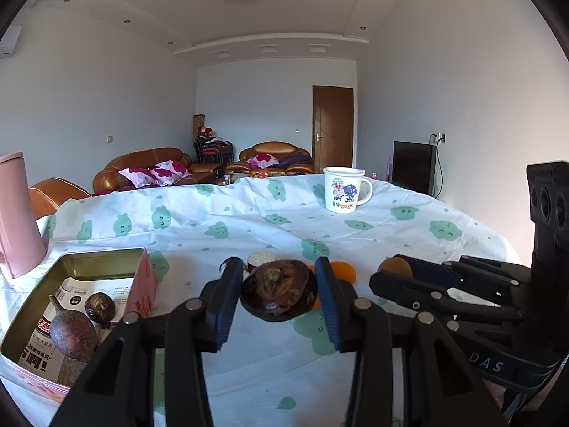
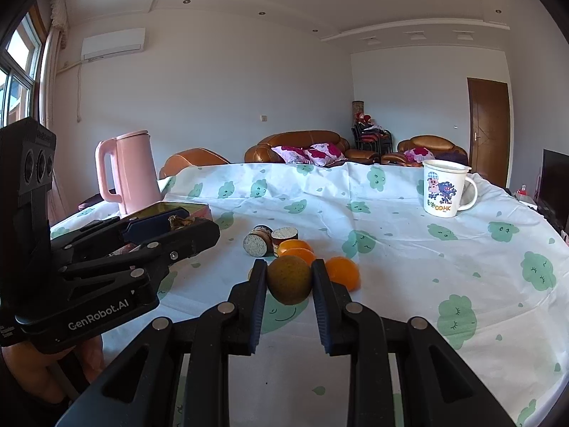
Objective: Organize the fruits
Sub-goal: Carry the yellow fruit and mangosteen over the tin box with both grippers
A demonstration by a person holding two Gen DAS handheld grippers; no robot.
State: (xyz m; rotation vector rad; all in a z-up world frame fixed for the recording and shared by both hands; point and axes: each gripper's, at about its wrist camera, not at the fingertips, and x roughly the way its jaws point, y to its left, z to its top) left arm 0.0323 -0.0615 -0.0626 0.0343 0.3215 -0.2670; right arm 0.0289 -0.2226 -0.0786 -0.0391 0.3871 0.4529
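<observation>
table: we see a white cloth with green cloud print (image 2: 409, 249)
left gripper (image 1: 279, 293): jaws clamp a dark brown mangosteen (image 1: 279, 295), lifted beside the open pink tin box (image 1: 142, 277)
right gripper (image 2: 288, 283): jaws clamp a greenish-brown round fruit (image 2: 288, 279)
loose: two oranges (image 2: 343, 272) behind it, on the table
box: holds two dark fruits (image 1: 73, 334)

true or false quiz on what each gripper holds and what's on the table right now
1. The left gripper is shut on a dark brown mangosteen. True.
2. The right gripper is empty. False: it is shut on a brownish-green round fruit.
3. The pink tin box already holds two dark fruits. True.
4. The cartoon mug lies on its side. False: it stands upright.
5. Oranges lie on the tablecloth. True.
</observation>
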